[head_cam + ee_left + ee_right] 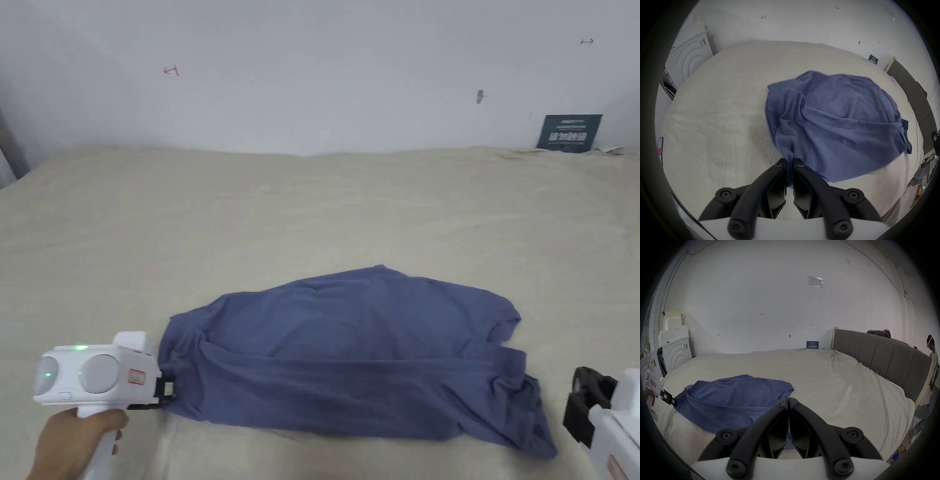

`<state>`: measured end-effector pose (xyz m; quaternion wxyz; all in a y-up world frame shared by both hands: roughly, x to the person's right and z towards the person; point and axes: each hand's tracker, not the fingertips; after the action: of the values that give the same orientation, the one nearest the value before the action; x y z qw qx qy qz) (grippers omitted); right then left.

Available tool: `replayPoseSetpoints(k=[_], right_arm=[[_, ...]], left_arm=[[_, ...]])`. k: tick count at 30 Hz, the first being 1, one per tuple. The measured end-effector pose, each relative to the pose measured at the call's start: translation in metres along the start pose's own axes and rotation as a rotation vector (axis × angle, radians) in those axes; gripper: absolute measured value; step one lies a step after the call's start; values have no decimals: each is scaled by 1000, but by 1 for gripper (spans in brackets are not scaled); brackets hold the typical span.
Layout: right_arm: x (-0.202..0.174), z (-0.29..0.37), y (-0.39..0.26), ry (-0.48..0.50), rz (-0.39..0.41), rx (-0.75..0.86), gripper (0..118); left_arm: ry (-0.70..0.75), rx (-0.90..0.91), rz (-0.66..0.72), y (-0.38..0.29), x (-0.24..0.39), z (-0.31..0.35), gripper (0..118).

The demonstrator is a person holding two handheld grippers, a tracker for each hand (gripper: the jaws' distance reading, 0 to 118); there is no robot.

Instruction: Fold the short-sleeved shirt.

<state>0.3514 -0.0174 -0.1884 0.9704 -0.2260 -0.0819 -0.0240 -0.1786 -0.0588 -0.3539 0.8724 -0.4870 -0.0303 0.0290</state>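
Blue shirt [356, 356] lay crumpled lower centre on the beige bed [312, 206]. Left gripper [790, 162] was clamped on its left edge; right gripper [788, 400], lower right, was closed, gripping nothing.

matt blue cloth shirt [350, 350], creased bedsheet [312, 206]

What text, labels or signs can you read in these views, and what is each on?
Nothing reads cleanly.
Dark sign against the wall: white lettering, too blurred.
Red sticker on the left gripper: too small.
Red pen mark on the wall: a scrawl, not legible.
Paper sheet on the wall: blurred.
Label on the white appliance: too small.
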Motion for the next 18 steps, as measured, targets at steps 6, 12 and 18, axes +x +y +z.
replayPoseSetpoints(k=[6,12,18], right_arm=[[19,-48,-24,53,-80,-288,18],[16,-86,-43,72,-97,-402,89],[-7,-100,-42,73,-34,-457,95]], left_arm=[[-17,23,-5,3,-2,7,4],[-26,24,7,-1,0,11,4],[-26,21,9,-2,-3,9,4]])
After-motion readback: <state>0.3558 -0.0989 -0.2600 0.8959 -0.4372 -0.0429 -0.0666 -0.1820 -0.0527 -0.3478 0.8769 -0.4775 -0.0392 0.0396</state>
